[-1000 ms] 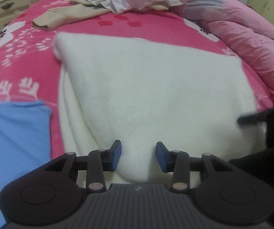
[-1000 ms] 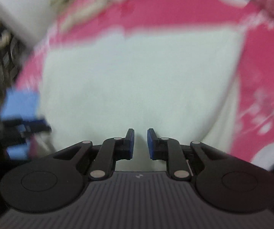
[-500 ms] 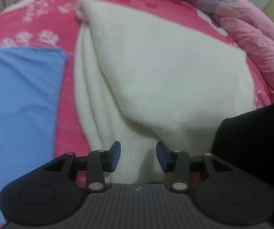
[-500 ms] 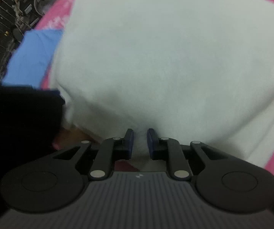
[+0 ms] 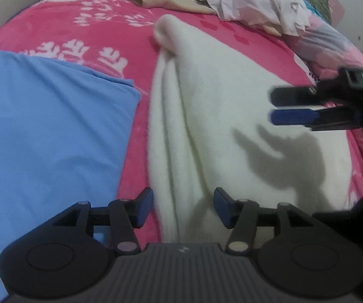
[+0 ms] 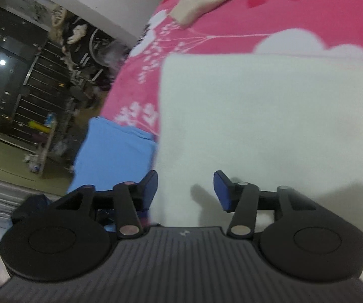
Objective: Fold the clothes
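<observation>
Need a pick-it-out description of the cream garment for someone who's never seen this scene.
Start from the pink floral bedspread covering the bed. The cream garment lies across its middle, right of the flat blue garment, below the crumpled white and beige clothes. It is the only fuzzy off-white piece, folded over with layered edges along its left side.

The right gripper (image 6: 185, 189) hovered above the cream garment (image 6: 270, 126) with its jaws spread apart and nothing between them. The garment lay flat on the pink floral bedspread (image 6: 206, 25), its left edge beside a blue cloth (image 6: 113, 149). A beige garment (image 6: 206, 2) lay farther up the bed.
</observation>
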A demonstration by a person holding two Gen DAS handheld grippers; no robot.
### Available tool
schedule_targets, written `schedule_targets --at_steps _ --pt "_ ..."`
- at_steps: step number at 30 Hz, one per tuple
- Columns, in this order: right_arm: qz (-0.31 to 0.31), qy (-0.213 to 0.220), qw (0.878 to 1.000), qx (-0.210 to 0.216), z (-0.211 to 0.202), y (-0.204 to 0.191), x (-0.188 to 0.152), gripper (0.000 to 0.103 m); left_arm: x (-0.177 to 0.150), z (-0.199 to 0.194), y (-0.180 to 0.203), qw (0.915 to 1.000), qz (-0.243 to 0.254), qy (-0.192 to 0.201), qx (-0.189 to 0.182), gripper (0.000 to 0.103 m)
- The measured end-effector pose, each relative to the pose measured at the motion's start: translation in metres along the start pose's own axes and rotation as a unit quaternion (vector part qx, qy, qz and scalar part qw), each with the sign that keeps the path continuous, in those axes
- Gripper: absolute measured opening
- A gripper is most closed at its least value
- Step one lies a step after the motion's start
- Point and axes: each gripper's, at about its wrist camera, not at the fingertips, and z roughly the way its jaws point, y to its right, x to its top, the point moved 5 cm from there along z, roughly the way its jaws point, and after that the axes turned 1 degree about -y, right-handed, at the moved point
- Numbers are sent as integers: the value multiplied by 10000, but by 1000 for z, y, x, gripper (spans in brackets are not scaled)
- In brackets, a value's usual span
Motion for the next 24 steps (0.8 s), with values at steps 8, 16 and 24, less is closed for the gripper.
schedule_targets --at_steps 8,16,24 --pt "326 -316 9989 117 46 -8 16 64 2 11 -1 9996 -209 97 -138 56" --pt "386 -508 9979 101 55 -17 22 88 5 -3 4 9916 -557 414 -1087 56" --pt "362 -661 9971 -27 67 -22 29 94 4 8 13 9961 -466 352 -657 60"
